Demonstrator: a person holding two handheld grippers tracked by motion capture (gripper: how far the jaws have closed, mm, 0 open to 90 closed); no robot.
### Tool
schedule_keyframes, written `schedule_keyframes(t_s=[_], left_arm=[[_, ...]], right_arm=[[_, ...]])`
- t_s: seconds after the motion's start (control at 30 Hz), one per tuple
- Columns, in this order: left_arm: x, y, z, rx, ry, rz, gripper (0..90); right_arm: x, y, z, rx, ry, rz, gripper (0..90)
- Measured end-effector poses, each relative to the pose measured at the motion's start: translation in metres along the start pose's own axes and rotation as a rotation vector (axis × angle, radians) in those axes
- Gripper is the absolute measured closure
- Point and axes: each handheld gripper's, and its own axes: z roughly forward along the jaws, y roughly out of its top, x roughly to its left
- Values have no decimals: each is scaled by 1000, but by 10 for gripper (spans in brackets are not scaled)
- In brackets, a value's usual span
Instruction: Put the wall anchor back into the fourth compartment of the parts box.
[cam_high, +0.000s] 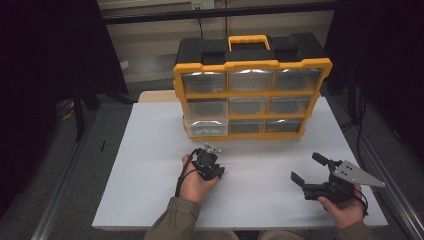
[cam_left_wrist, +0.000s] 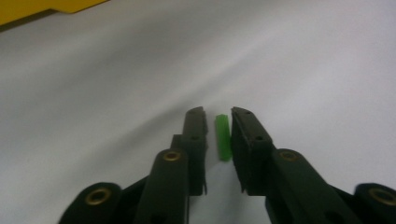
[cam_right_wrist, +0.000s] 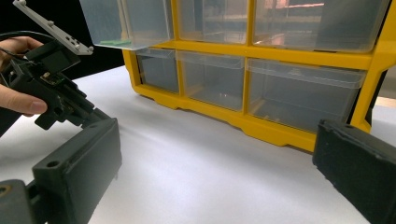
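The left gripper (cam_left_wrist: 218, 135) pointed down at the white table (cam_high: 150, 165), a little in front of the yellow organizer (cam_high: 250, 97). Between its two black jaws lay a small green plastic piece (cam_left_wrist: 223, 137), maybe a wall plug, flat on the table surface. The right-hand jaw seemed to touch the piece already, while a thin gap was visible on the other side, so the jaws stood nearly closed around it but I could not say that they pressed it firmly. The gripper was held low and steep, probably because such a thin piece can be caught only very near the table.

In the high view the left hand (cam_high: 192, 182) carried this gripper just in front of the bottom left drawer (cam_high: 206, 127), which stood pulled out from the organizer. This drawer held some green things, so I judged that the piece belonged there and the drawer was left open to receive it.

The right gripper (cam_high: 307, 167) rested well apart at the right side of the table, with its jaws wide open and nothing between them. It probably waited there so as not to disturb the left one.
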Motion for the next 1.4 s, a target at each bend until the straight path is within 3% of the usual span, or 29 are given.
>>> schedule_keyframes(t_s=[0.07,0.27,0.47,0.73,0.97,1.4], left_arm=[[0,-1,0,-11,-4,-17,788],[1,-2,-1,3,-4,-19,841],[2,1,-2,33,-11,-35,850],[0,8,-11,50,-55,-74,850],[-4,19,-19,73,-127,-73,850],[-15,49,-36,124,-188,-29,851]], right_arm=[[0,0,0,1,0,0,12],[0,0,0,2,1,-3,11],[0,0,0,0,3,-4,12],[0,0,0,2,3,-3,11],[0,0,0,1,4,-5,12],[0,0,0,4,1,-3,11]])
